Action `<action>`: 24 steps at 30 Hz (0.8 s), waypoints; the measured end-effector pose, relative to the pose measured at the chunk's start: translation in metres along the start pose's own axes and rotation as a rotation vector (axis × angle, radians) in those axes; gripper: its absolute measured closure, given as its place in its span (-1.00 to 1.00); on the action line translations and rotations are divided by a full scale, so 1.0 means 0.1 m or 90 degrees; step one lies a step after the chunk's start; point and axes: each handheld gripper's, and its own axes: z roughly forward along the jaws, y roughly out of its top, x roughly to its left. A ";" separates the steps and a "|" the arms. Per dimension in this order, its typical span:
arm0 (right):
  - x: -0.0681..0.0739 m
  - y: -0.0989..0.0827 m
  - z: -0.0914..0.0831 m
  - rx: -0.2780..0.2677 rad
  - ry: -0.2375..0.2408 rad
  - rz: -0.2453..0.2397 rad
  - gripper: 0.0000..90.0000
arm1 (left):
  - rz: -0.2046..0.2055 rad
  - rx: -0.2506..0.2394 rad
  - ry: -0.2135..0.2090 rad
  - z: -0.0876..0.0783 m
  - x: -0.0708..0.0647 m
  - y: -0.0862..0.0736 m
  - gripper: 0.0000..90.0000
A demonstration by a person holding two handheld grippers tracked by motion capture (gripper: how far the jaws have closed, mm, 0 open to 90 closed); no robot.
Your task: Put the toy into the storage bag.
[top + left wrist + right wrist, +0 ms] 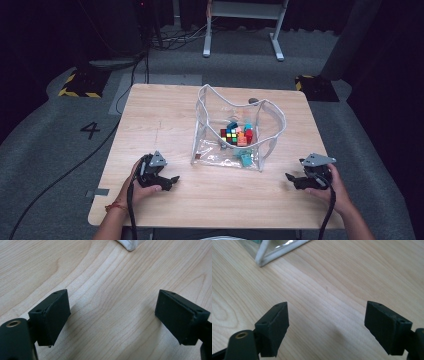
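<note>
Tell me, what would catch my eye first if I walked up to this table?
Most likely the clear plastic bag standing open in the middle of the wooden table, with a colourful puzzle cube and bright toy blocks inside. Next, the two black hand-held tools near the front edge: the left gripper and the right gripper, both with jaws open and empty, flanking the bag.

In my left gripper view, the pouch (130, 244) was cut off at twelve o'clock, leaving just a white corner. My right gripper view cropped it at eleven o'clock. From above, the small toys (239, 136) inside were too tiny to identify.
</note>
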 end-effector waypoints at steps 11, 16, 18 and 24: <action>-0.06 -0.24 0.00 0.002 0.003 0.043 -0.55 | 0.000 0.000 0.000 0.00 0.00 0.00 -0.71; -0.12 -0.37 -0.03 -0.014 0.028 0.104 -0.57 | -0.001 0.000 0.000 0.00 0.00 0.00 -0.71; -0.14 -0.43 -0.04 -0.032 0.030 0.126 -0.58 | 0.000 0.000 0.000 0.00 0.00 0.00 -0.71; -0.13 -0.49 -0.06 -0.045 0.015 0.134 -0.61 | -0.003 -0.001 0.001 0.01 0.00 0.00 -0.72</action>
